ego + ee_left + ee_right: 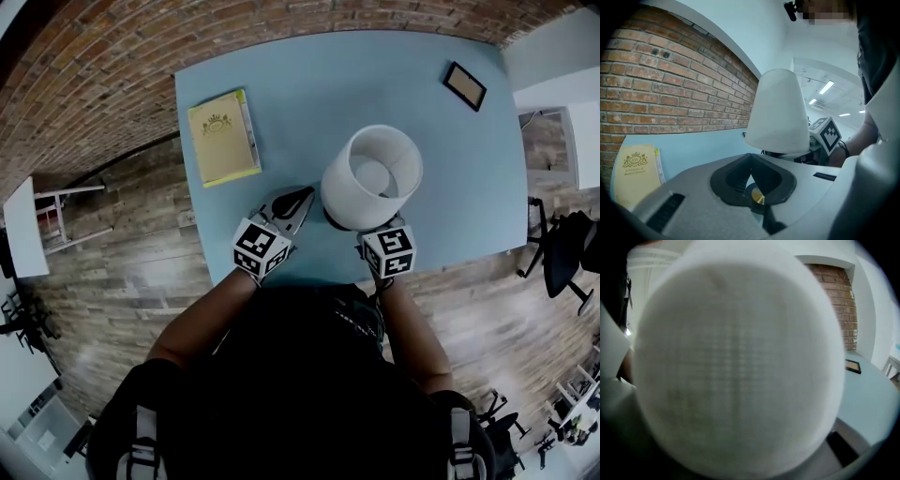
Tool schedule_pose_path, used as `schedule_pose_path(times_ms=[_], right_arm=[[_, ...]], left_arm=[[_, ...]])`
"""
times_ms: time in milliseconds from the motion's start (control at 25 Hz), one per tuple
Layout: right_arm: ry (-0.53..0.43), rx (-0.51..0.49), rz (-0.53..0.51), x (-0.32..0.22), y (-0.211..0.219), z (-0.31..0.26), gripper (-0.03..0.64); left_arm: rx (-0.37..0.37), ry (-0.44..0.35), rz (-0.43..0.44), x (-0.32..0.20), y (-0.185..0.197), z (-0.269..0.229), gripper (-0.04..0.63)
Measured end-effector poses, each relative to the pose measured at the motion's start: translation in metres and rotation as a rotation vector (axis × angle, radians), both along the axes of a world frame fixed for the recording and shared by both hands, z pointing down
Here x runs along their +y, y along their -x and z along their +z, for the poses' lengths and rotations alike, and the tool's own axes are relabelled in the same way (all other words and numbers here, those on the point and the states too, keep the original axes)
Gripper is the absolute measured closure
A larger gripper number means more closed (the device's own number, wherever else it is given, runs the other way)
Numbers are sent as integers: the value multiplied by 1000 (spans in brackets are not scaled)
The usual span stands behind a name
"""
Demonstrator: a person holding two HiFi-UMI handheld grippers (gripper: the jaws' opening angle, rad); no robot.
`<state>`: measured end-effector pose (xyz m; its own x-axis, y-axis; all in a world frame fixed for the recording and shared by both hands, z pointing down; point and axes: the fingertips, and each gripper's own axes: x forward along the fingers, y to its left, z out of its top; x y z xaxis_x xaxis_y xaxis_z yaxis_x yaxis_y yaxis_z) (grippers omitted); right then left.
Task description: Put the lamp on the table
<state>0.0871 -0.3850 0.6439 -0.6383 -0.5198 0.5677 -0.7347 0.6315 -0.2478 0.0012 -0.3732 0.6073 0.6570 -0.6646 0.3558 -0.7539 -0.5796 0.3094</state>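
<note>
Head view: forearms stretched forward, my left gripper (300,199) sits clenched, empty, just left of the lamp (372,176); its shade hides my right gripper's (373,232) jaws.

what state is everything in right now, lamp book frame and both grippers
lamp: upright, at the near edge of the table
book: closed, lying flat
picture frame: lying flat
left gripper: jaws together, holding nothing
right gripper: against the lamp shade, jaws hidden

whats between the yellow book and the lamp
Nothing: the head view shows only bare table between the yellow book and the lamp.
</note>
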Motion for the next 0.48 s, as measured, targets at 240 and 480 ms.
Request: schedule_pose_path(times_ms=[240, 480], right_arm=[[-7, 5, -11, -12, 1, 10, 503], [-10, -7, -19, -13, 4, 11, 503]], left_arm=[[2, 17, -6, -2, -3, 6, 586], [-4, 17, -1, -2, -5, 8, 586]])
